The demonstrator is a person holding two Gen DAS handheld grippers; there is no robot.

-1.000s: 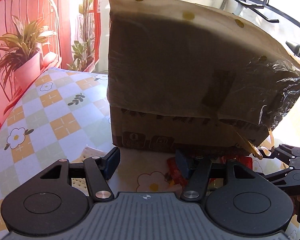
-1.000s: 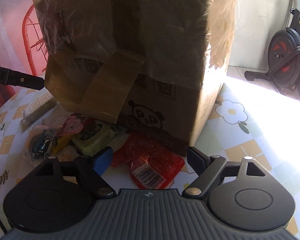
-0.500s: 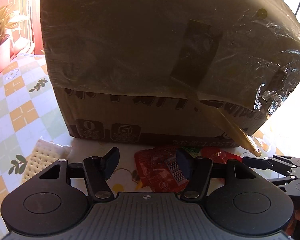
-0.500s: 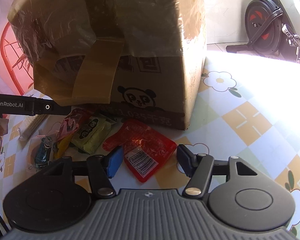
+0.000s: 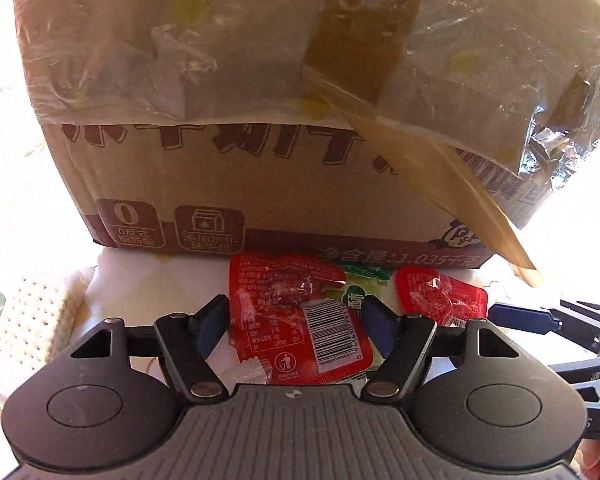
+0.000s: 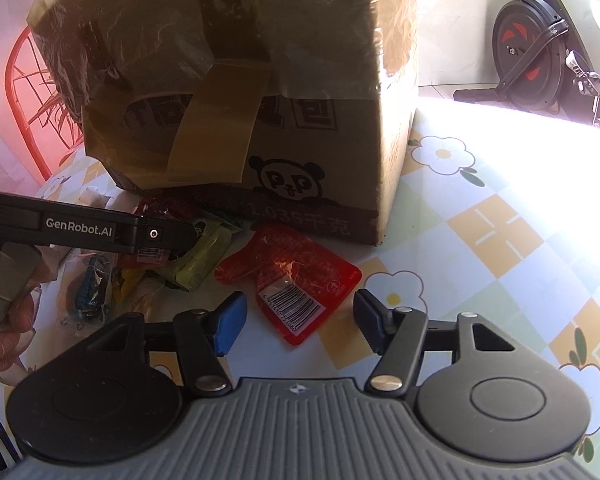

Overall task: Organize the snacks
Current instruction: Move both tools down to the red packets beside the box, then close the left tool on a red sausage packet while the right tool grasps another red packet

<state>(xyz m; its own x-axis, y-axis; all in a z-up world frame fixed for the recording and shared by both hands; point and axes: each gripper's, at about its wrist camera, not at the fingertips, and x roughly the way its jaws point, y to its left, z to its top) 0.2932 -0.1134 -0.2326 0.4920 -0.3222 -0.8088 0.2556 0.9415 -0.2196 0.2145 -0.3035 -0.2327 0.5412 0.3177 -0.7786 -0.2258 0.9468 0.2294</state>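
On the tablecloth (image 6: 512, 240), at the near foot of a big taped box (image 5: 260, 184), lies a small heap of snacks. At the far left of the left wrist view a white perforated pad (image 5: 32, 320) rests on the cloth. The left gripper (image 5: 294, 326) hangs over a red packet (image 5: 296, 320), barcode side up; its jaws have just been opening and stand apart on either side of the packet, which lies between them without either pad pressing on it. A green packet (image 5: 354, 298) peeks out from under the red one's right edge, and a 2nd red packet (image 5: 440, 296) lies just right of that, near the box's right corner.

In the right wrist view the left gripper reaches in from the left, a person's hand (image 6: 8, 324) gripping its handle, over a mixed pile: a blue wrapper (image 6: 88, 292), something yellow, then the green packet. Right of the pile, clear of the box, the 2nd red packet lies flat. The right gripper (image 6: 298, 322) hovers at its near edge; its jaws have just been closing, yet they stand apart with the packet's near corner between them, not pinched. An exercise bike (image 6: 540, 52) stands far right, beyond the table.
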